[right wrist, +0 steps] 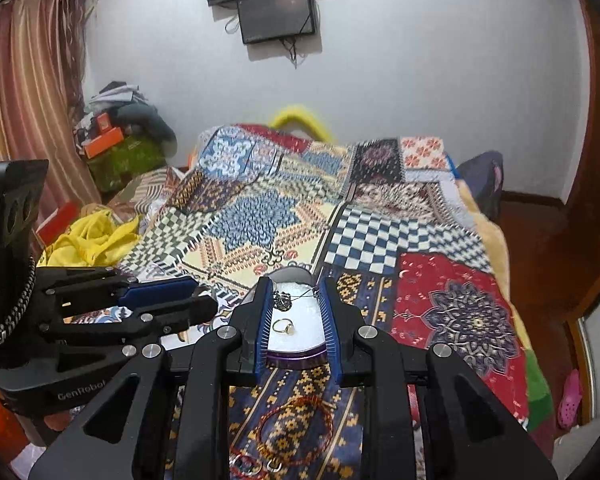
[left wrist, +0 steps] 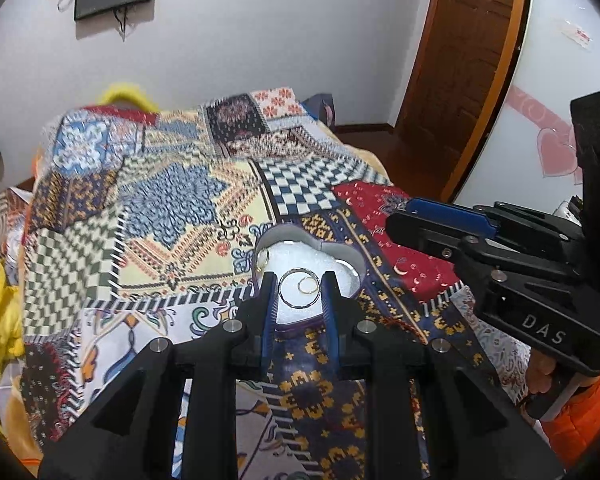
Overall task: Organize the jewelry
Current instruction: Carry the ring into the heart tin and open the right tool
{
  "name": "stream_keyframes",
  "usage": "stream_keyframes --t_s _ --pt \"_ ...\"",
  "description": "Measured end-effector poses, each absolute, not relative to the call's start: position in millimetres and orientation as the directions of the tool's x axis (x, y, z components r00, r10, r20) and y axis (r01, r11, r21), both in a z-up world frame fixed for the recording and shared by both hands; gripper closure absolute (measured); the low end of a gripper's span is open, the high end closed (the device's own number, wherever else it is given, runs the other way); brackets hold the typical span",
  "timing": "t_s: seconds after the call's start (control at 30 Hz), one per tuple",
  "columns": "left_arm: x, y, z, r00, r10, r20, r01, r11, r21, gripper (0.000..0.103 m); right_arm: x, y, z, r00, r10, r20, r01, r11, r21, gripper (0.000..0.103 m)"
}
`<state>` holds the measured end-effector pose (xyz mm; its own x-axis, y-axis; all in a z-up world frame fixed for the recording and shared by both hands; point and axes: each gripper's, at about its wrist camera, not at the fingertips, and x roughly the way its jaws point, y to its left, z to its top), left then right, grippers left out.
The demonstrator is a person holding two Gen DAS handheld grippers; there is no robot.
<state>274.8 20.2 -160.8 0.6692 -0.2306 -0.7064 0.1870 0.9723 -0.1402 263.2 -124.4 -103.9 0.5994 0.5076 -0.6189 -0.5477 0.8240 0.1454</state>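
Observation:
A heart-shaped purple box (left wrist: pixel 354 266) with a white lining lies on the patchwork bedspread, and a small gold ring (left wrist: pixel 308 285) rests inside it. My left gripper (left wrist: pixel 299 280) hovers over the box, shut on a silver hoop (left wrist: pixel 285 300) that spans the gap between its pads. In the right wrist view the same box (right wrist: pixel 296 358) and gold ring (right wrist: pixel 283 326) lie beneath my right gripper (right wrist: pixel 292 284). A thin chain with a dark pendant (right wrist: pixel 283 302) stretches between its fingertips. The right gripper (left wrist: pixel 396 218) sits just right of the box; the left gripper (right wrist: pixel 204 300) enters from the left.
Red thread bangles (right wrist: pixel 296 432) and small rings (right wrist: pixel 252 468) lie on the bedspread (right wrist: pixel 460 312) near the front. Yellow cloth (right wrist: pixel 92 240) is heaped at the left. A wooden door (left wrist: pixel 460 60) stands at the right. An orange sleeve (left wrist: pixel 580 420) shows behind the right gripper.

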Motion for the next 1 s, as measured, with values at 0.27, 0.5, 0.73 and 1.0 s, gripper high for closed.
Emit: stream_keyframes --t_s 0.27,0.5,0.73,1.0 --pt "299.3 21.2 -189.0 0.605 -0.260 -0.753 0.213 0.964 -0.161 0.082 288.7 -116.5 -135.1 0.486 0.508 -0.711 -0.571 0.801 0.182 0.081" --pt "301.8 21.1 -194.6 0.588 -0.269 -0.763 0.223 0.961 -0.166 0.082 295.6 -114.2 -147.9 0.423 0.509 -0.749 -0.586 0.784 0.202 0.080" --pt "301.7 23.0 -192.6 0.585 -0.268 -0.766 0.219 0.961 -0.169 0.082 297.4 -107.9 -152.9 0.397 0.496 -0.772 -0.595 0.780 0.195 0.080" --pt "295.5 25.9 -181.1 0.598 -0.268 -0.755 0.218 0.961 -0.168 0.082 294.6 -105.1 -148.4 0.406 0.473 -0.782 -0.598 0.784 0.163 0.080"
